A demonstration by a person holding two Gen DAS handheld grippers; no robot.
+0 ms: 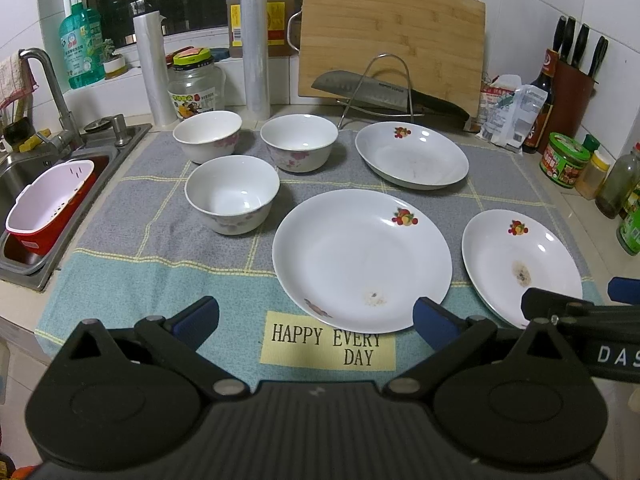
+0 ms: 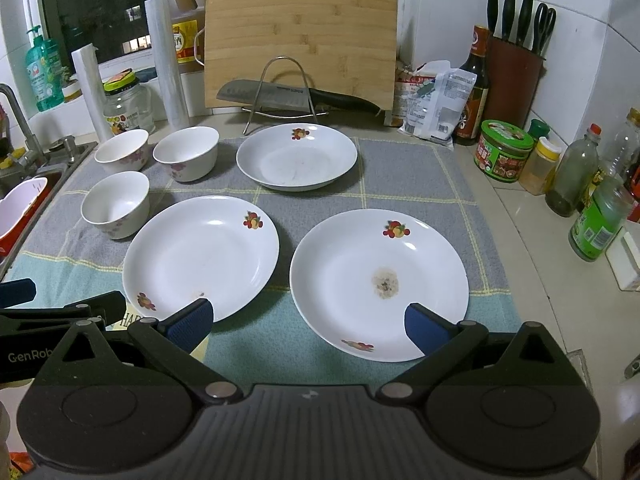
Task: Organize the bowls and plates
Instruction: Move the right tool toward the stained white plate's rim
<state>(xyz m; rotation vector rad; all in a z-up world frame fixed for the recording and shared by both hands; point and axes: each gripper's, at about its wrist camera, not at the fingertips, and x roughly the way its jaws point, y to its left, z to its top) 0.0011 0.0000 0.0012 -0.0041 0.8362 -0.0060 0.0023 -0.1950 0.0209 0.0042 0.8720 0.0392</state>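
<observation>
Stained plate (image 2: 379,280) nearest; three bowls (image 1: 232,194) empty; colander (image 1: 48,204) in sink (image 1: 24,264)

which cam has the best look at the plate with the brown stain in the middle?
Right wrist: the stained plate sits nearly centred and its whole rim shows apart from where a finger crosses the near edge. In the left wrist view it lies at the right edge, its near part hidden behind the right gripper.

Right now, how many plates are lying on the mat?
3: one at the back near the knife stand, one front left, one front right with a brown stain. None stacked; nothing seems hidden.
</observation>
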